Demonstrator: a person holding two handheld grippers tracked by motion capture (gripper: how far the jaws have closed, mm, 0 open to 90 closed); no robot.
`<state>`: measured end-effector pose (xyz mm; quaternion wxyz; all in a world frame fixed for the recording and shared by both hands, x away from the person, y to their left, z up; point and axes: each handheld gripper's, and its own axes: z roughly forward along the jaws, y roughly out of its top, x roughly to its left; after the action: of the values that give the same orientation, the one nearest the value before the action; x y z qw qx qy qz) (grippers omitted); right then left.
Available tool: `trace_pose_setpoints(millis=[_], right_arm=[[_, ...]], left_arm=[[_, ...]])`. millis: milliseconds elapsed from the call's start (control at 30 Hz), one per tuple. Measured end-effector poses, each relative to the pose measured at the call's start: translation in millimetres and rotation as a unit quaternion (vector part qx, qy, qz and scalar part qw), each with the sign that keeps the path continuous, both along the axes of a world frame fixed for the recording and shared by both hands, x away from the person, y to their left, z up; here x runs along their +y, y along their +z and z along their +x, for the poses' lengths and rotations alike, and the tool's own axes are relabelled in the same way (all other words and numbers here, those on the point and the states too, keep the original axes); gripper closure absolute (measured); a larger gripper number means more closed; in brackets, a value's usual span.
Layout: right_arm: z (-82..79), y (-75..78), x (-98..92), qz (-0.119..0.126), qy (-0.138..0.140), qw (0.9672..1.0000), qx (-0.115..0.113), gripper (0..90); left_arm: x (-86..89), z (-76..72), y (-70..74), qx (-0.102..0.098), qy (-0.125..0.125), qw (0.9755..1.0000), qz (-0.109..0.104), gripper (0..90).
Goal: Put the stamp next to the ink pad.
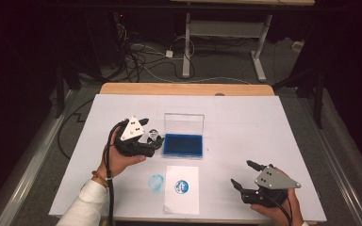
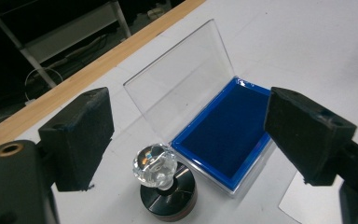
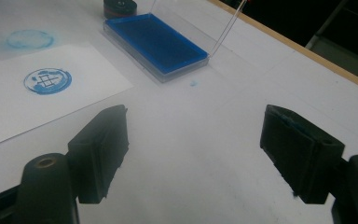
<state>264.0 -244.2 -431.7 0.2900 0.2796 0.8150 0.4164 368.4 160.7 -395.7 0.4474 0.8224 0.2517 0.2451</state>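
Here, on the white tabletop (image 1: 245, 132): a clear plastic case with a blue ink pad (image 1: 183, 144), its transparent lid (image 1: 184, 123) standing open at the far side. Just left of the case stands a round black-based stamp with a faceted crystal knob (image 2: 156, 164), upright, close beside the case wall. Nearer the person lies a white paper sheet (image 1: 183, 189) bearing one round blue stamped emblem (image 1: 182, 187); just left of the sheet, a pale blue circular smudge (image 1: 156, 182) marks the tabletop itself. The left gripper (image 1: 146, 134) is held above the stamp, fingers (image 2: 79, 137) spread wide to either side of the knob, grasping nothing. The right gripper (image 1: 242, 174) is held low over bare tabletop at the near right, well apart from the case, fingers (image 3: 100, 151) likewise released.
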Motion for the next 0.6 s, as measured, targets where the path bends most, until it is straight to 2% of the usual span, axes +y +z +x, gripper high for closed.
trace_pose_setpoints(millis=[167, 233, 400, 600], right_arm=[[-0.5, 1.2, -1.3, 0.001, 0.002, 1.0000, -0.003, 23.6], [-0.9, 2.0, -1.9, 0.002, 0.000, 1.0000, -0.005, 23.6], [-1.8, 2.7, -2.6, 0.002, 0.001, 1.0000, -0.006, 23.6], [-1.3, 3.2, -4.3, 0.003, -0.001, 1.0000, -0.008, 23.6]], left_arm=[[-2.0, -7.1, 3.7, -0.011, -0.002, 0.9999, -0.003, 15.4], [-2.7, -9.9, 5.4, -0.021, -0.001, 0.9998, 0.002, 15.4], [-3.5, -18.4, 9.5, -0.029, -0.009, 0.9995, 0.002, 15.4], [-2.9, -25.8, 11.9, -0.038, -0.004, 0.9993, 0.003, 15.4]])
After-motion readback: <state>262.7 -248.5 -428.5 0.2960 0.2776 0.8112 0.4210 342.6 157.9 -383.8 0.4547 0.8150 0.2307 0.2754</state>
